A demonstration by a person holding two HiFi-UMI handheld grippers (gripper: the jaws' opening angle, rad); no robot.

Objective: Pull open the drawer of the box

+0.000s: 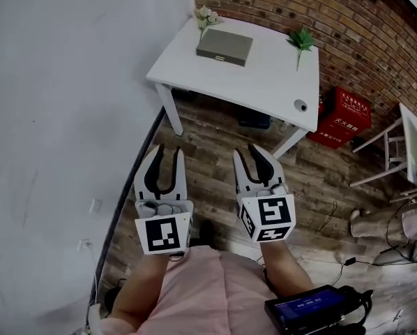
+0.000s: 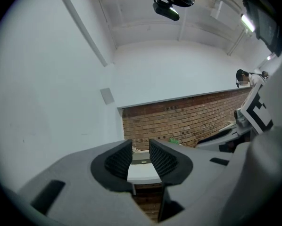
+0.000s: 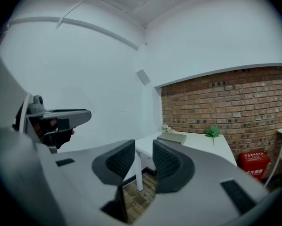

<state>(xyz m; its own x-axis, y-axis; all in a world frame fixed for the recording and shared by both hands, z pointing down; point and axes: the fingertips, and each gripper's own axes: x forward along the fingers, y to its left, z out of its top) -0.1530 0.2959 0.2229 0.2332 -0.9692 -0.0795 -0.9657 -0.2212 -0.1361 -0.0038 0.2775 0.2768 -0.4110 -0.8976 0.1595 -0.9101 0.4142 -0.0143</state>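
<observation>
Overhead, the head view takes in a corner of a room: a plain white wall fills the left of the frame, a red brick wall runs across the top, and a dark plank floor spreads below. A white table stands in the upper middle of the frame, with one long side against the bricks and one end by the white wall. The box – flat and grey – lies on the tabletop near its far left corner. A small bunch of pale flowers sits just beside the box, and a green plant sprig stands well apart from it toward the right end. A small round thing rests near the table's near right corner; what it is cannot be told. Red crates sit on the floor to the right of the table.

The left gripper and the right gripper hang side by side in the lower middle of the frame, over bare floor and well short of the table. Each gripper's own view shows its fingers parted with nothing between them – only the distant table and box appear through the gap, in the left gripper view and in the right gripper view.
</observation>
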